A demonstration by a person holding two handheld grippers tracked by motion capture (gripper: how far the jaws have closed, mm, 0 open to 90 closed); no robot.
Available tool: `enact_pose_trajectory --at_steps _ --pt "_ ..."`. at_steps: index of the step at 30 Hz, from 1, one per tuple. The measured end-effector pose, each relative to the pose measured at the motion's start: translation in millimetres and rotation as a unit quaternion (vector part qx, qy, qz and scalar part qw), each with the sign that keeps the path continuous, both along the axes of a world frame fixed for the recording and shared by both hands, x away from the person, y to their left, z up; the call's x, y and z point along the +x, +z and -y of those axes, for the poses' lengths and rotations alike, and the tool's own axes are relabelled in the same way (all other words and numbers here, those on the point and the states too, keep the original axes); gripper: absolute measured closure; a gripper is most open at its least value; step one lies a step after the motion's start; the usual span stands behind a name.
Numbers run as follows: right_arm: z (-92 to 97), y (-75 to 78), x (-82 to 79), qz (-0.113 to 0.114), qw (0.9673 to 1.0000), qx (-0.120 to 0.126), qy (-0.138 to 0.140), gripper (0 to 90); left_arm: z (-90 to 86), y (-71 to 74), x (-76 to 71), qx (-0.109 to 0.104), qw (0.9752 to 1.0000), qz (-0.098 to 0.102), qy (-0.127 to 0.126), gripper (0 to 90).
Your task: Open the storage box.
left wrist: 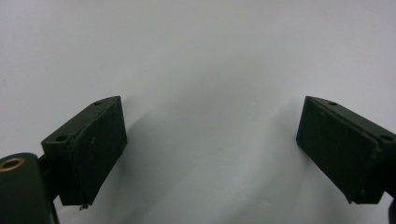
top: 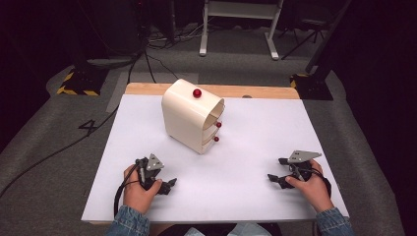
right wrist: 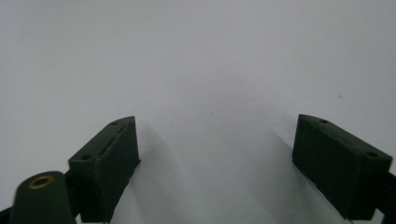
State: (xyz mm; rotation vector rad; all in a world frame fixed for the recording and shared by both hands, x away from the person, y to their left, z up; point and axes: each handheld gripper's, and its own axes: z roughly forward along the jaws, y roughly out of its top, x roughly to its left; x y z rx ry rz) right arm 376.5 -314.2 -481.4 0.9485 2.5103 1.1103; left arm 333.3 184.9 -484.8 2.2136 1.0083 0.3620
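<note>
The cream drawer cabinet (top: 193, 116) stands far of both wide-open, empty grippers, nearer the left gripper (top: 167, 186) than the right gripper (top: 276, 173), its red knobs (top: 217, 132) facing right.

we're looking at a lab or recording studio here, not a home. a white rectangular board (top: 255, 147) lies on a light wooden table (top: 147, 89), set on grey carpet (top: 49, 147). black cables (top: 147, 59) snake across the floor toward dark stands with yellow-and-black hazard-striped bases (top: 76, 90). behind, the legs of a white metal frame (top: 238, 29) stand against a blacked-out background, and a black number four (top: 88, 126) is marked on the carpet.
</note>
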Motion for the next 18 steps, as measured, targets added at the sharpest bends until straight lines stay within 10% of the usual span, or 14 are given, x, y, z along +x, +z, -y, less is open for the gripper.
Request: enact_pose_trajectory --at_steps 18 --pt "-10.5 51.5 -5.6 0.064 0.995 0.076 -0.009 17.8 -0.3 0.2 0.5 0.0 1.0 -0.002 0.0 8.4"
